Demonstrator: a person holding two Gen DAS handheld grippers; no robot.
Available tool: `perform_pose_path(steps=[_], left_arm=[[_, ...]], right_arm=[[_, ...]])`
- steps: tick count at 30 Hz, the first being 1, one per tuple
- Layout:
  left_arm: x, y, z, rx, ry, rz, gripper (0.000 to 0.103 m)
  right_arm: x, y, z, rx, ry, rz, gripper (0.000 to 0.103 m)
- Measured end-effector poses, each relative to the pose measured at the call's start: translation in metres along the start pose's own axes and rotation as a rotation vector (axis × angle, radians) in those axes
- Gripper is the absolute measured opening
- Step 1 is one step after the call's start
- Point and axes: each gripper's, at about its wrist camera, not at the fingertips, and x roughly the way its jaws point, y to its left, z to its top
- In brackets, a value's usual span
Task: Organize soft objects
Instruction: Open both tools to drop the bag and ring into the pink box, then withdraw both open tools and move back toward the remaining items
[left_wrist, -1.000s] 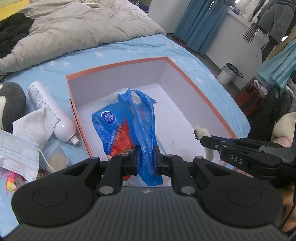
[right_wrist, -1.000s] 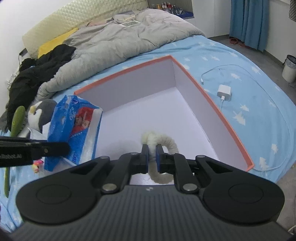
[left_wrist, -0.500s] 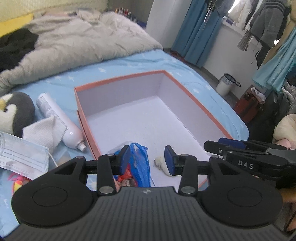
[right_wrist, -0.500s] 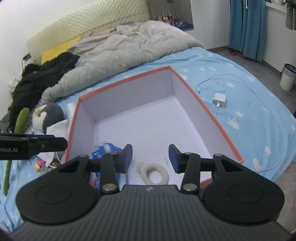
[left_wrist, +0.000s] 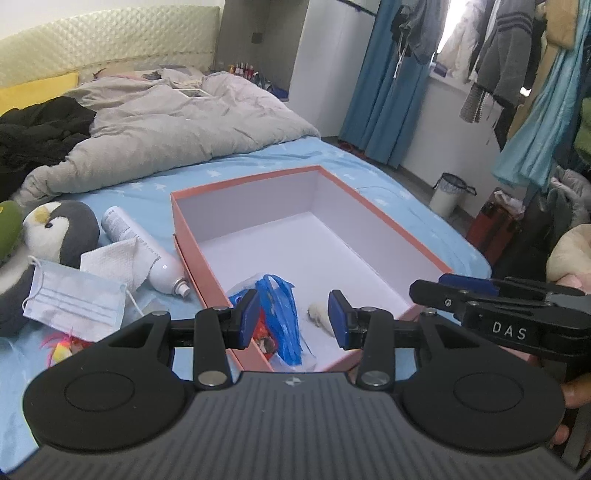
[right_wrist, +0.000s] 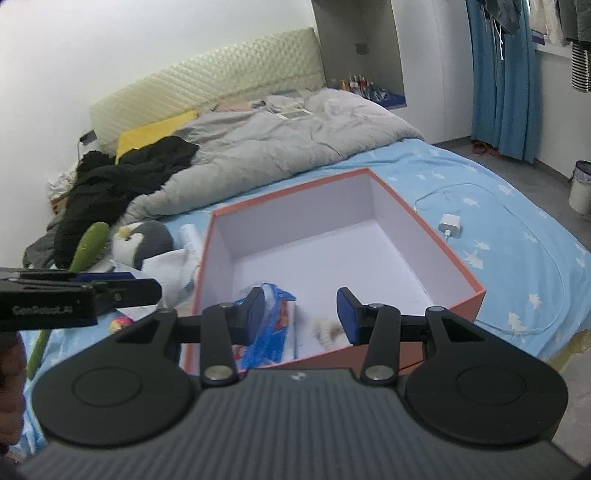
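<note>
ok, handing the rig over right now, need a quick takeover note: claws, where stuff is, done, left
Left claw: open, empty, above the box's near end.
Right claw: open, empty, beside it.
In the orange box: blue plastic bag and white fluffy ring, both at the near end.
On the bed, left of the box: penguin plush, face mask, tissue, white spray bottle.
Done: bag and ring boxed.
Left: probably plush, mask and tissue.
</note>
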Motion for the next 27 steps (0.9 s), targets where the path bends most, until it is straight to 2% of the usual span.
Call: perform_pose_path(steps=[4,9,17,20,23,27], left_arm=[[-0.025,0.003,-0.012,-0.017,-0.02,0.011,0.047],[-0.053,0.012,-0.037,-0.094,-0.026,0.008,0.047],[-0.086,0.022,-0.069,-0.122,-0.033,0.077,0.047],[-0.094,0.03,-0.078,-0.157,-0.028,0.089,0.052],[-0.1,0.034,-0.091,-0.172,-0.023,0.116,0.052],[-0.113,0.041,-0.106,-0.197,-0.027,0.156,0.053]], right_arm=[[-0.018,0.005,-0.011,0.014,-0.023,0.032,0.047],[-0.035,0.014,-0.026,0.004,-0.033,0.046,0.046],[-0.055,0.035,-0.055,-0.015,-0.028,0.067,0.047],[-0.058,0.043,-0.066,-0.026,-0.003,0.074,0.047],[-0.062,0.052,-0.076,-0.03,0.017,0.111,0.047],[-0.067,0.061,-0.085,-0.055,0.019,0.1,0.047]])
